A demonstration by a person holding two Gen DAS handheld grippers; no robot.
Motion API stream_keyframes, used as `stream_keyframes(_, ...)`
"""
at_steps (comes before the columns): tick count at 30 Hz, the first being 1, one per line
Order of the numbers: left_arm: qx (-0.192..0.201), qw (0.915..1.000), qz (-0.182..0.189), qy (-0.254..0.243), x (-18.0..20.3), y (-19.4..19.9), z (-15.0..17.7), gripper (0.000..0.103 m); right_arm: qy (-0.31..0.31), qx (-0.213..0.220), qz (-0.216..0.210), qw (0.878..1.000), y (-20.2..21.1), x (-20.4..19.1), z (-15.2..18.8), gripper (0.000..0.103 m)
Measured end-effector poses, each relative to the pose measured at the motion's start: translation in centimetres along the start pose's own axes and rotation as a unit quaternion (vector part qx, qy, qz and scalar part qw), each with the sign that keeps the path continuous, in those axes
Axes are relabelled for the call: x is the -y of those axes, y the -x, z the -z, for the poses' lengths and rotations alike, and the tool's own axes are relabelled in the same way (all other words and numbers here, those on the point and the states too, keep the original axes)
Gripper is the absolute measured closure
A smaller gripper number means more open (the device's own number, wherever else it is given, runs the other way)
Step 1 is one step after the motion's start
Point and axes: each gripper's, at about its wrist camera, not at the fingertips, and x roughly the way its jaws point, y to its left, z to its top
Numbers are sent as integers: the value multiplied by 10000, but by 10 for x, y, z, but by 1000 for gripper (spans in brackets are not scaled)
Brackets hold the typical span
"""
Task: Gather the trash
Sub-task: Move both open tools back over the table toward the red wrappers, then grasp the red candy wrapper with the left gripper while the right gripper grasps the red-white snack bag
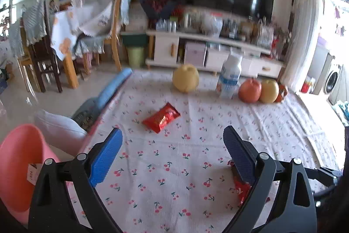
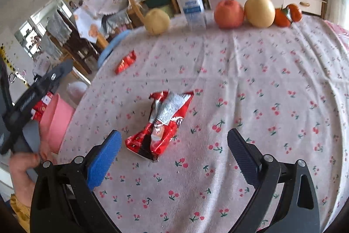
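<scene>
A small red snack wrapper (image 1: pixel 161 117) lies on the cherry-print tablecloth (image 1: pixel 185 167) ahead of my open, empty left gripper (image 1: pixel 172 145). It also shows in the right wrist view (image 2: pixel 126 62), far left. A larger torn red and silver wrapper (image 2: pixel 162 123) lies between and just ahead of the fingers of my open right gripper (image 2: pixel 174 147); a part of it shows behind the left gripper's right finger (image 1: pixel 241 189). A pink bin (image 1: pixel 19 169) stands beside the table's left edge; in the right wrist view (image 2: pixel 57 121) it holds red wrappers.
Along the table's far edge stand a yellow pear (image 1: pixel 185 78), a white plastic bottle (image 1: pixel 230 76), a red apple (image 1: pixel 249 90), a yellow apple (image 1: pixel 268 91) and tangerines (image 2: pixel 288 14). A blue roll (image 1: pixel 113 86) lies at the left edge. Chairs and a TV cabinet stand beyond.
</scene>
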Motion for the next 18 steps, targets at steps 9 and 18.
stream_keyframes(9,-780,9933,-163,-833,16,-75,-11,9,9,-252,-271,9993,-8,-4,-4,7)
stream_keyframes(18,-1180,9878,-137,-1005,10,-129,-19,22,-101,-435,-375,9983,-9,5,-7,7)
